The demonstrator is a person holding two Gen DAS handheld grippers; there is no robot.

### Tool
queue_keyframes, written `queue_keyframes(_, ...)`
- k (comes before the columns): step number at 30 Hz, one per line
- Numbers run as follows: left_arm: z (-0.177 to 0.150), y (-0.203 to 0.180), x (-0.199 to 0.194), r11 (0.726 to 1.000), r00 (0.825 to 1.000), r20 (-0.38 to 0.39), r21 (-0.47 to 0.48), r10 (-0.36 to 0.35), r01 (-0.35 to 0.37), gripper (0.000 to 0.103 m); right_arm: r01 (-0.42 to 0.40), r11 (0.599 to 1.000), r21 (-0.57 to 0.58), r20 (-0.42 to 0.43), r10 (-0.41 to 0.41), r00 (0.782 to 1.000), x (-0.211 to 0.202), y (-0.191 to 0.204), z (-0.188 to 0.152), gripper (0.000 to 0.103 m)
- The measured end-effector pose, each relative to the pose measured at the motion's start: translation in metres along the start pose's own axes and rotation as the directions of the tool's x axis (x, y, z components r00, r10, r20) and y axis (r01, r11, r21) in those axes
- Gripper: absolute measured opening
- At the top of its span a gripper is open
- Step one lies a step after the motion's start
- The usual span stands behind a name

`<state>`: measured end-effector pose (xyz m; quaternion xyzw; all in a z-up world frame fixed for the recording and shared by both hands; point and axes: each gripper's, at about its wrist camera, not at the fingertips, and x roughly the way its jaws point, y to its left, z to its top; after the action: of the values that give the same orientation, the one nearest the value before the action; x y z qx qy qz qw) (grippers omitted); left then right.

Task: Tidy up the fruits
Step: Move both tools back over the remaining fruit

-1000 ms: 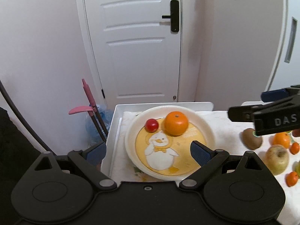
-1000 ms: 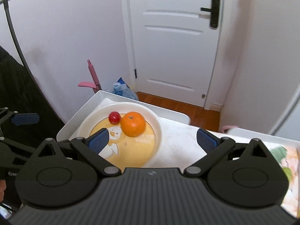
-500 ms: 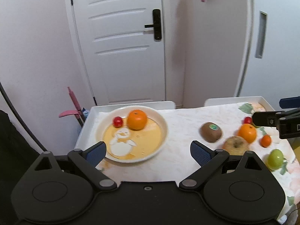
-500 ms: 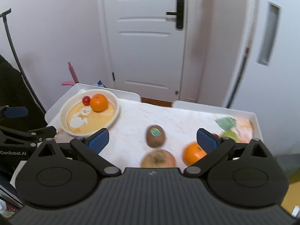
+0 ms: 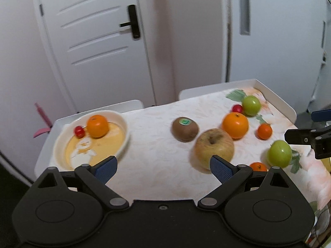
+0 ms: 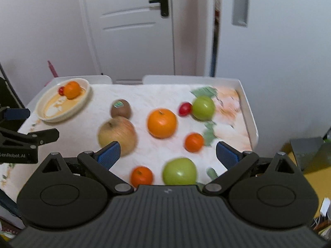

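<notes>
Both the left tool [image 5: 163, 168] and right tool [image 6: 167, 154] stand wide and empty above the table [image 6: 144, 95], loose fruit lying right of the plate [image 6: 82, 101]; risk assessed: round kiwi [image 6: 121, 108] or apple [image 6: 117, 133] rolling off if nudged off-centre.

The left gripper [image 6: 29, 133], seen from the right wrist, carries white lettering that reads "enRobot.AI". The green sticker on the kiwi [image 5: 185, 128] is too blurred to read.
</notes>
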<state>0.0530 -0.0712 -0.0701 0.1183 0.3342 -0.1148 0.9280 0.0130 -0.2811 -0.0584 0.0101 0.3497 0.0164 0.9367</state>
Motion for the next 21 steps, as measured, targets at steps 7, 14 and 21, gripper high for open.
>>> queue_keyframes(7, -0.003, -0.033, 0.037, 0.997, 0.999, -0.011, 0.067, -0.044, 0.045, 0.099, 0.018, 1.0, 0.022, -0.02, -0.018, 1.0, 0.018, -0.028, -0.028, 0.103)
queue_keyframes(14, -0.003, -0.059, 0.07, 0.994, 0.996, -0.041, 0.081, -0.074, 0.077, 0.098, -0.01, 1.0, -0.001, -0.051, 0.01, 0.999, 0.036, -0.036, -0.045, 0.103)
queue_keyframes(21, 0.005, -0.071, 0.101, 0.991, 0.993, -0.068, 0.084, -0.098, 0.103, 0.093, -0.032, 0.999, -0.016, -0.072, 0.031, 0.997, 0.051, -0.037, -0.047, 0.099)
